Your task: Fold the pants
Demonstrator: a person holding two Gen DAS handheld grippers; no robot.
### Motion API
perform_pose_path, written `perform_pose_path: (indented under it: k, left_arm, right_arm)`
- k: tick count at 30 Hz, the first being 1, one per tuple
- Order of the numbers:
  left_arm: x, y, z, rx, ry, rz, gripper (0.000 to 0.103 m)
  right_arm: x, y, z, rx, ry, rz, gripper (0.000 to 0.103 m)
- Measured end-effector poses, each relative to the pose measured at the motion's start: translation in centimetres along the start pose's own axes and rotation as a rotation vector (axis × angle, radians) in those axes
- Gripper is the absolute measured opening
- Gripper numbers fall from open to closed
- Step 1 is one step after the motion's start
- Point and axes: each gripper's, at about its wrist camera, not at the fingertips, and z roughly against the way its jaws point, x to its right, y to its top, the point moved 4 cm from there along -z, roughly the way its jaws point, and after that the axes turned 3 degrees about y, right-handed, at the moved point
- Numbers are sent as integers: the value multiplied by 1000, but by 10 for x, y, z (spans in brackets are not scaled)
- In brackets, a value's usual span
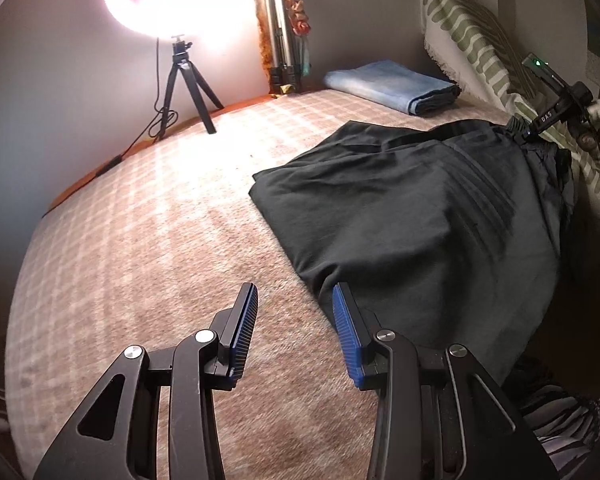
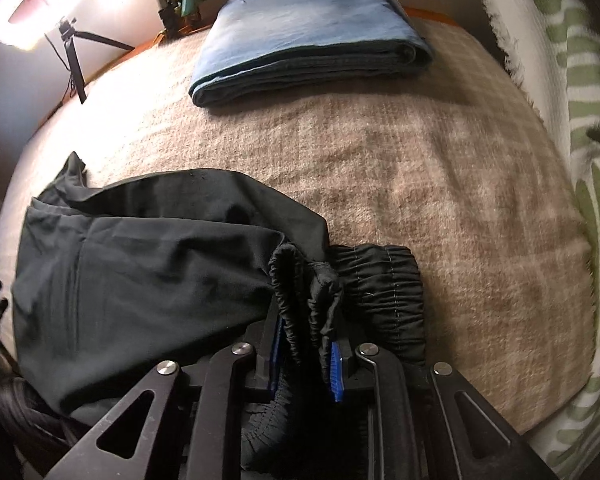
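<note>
Black pants (image 1: 412, 208) lie in a loose heap on the beige checked blanket (image 1: 172, 208), with part hanging off the near right side. My left gripper (image 1: 294, 300) is open and empty, just left of the pants' near edge. My right gripper (image 2: 306, 336) is shut on the bunched elastic waistband of the pants (image 2: 140, 264); more gathered waistband (image 2: 384, 292) sits just to its right. The right gripper also shows in the left wrist view (image 1: 540, 120) at the pants' far end.
Folded blue jeans (image 2: 300, 32) lie at the far side of the blanket (image 2: 440, 184). A ring light on a small tripod (image 1: 184, 76) stands far left. A second tripod (image 1: 284, 40) leans on the wall. A green-and-white pillow (image 2: 572, 128) lines the right side.
</note>
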Motion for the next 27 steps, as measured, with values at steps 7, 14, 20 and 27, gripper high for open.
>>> perform_pose_path:
  k: [7,14,20,27]
  left_arm:
    - [-14,12,29,16,10,-14,37]
    - [-35,37,80,47,-4,69,37]
    - [-35,55,124,64,-22,104,52]
    - [-20,37,114,-3,-128,294,52]
  right_arm:
    - [-20,-10,44,130,-111,26,60]
    - [-66,-18,107,279,49,48,61]
    - [-145,-8,144,363,198,205,62]
    - [-232,18,119,379,378,388,67]
